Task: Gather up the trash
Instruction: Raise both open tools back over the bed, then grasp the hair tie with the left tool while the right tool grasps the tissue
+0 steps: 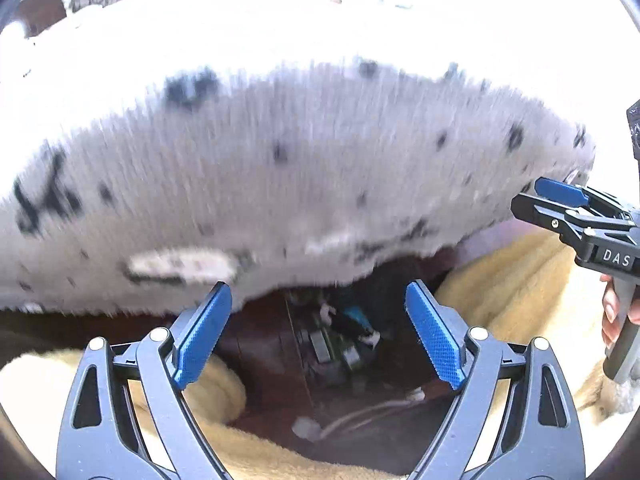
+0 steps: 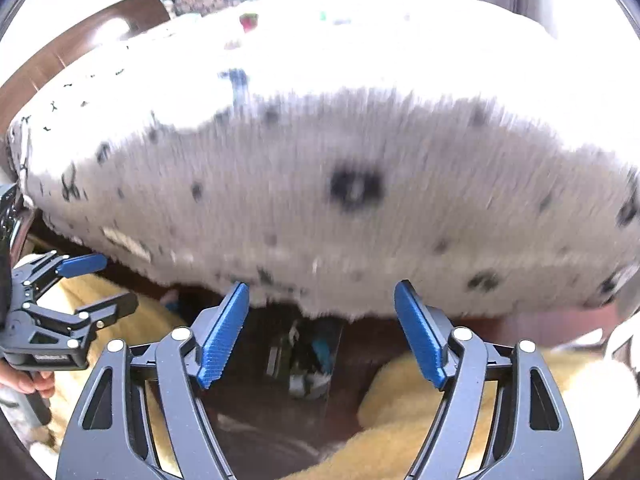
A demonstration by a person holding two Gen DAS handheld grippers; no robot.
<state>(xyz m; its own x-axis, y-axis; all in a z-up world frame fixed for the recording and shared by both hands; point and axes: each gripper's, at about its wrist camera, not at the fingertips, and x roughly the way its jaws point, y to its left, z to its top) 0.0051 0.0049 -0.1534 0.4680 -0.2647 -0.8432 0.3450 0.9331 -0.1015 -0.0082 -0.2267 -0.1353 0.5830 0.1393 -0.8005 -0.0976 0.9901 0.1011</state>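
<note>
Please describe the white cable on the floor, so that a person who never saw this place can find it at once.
Start from the big white spotted cloth hanging over the table edge. Below it is a dark gap between two yellow fleece cushions. The cable lies at the near end of that gap with a pale plug on its end, the only long thin thing there.

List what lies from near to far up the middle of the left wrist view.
Open left gripper → dark wooden floor with a white cable → blurred dark clutter → white black-speckled cloth edge → overexposed white tabletop.
</note>
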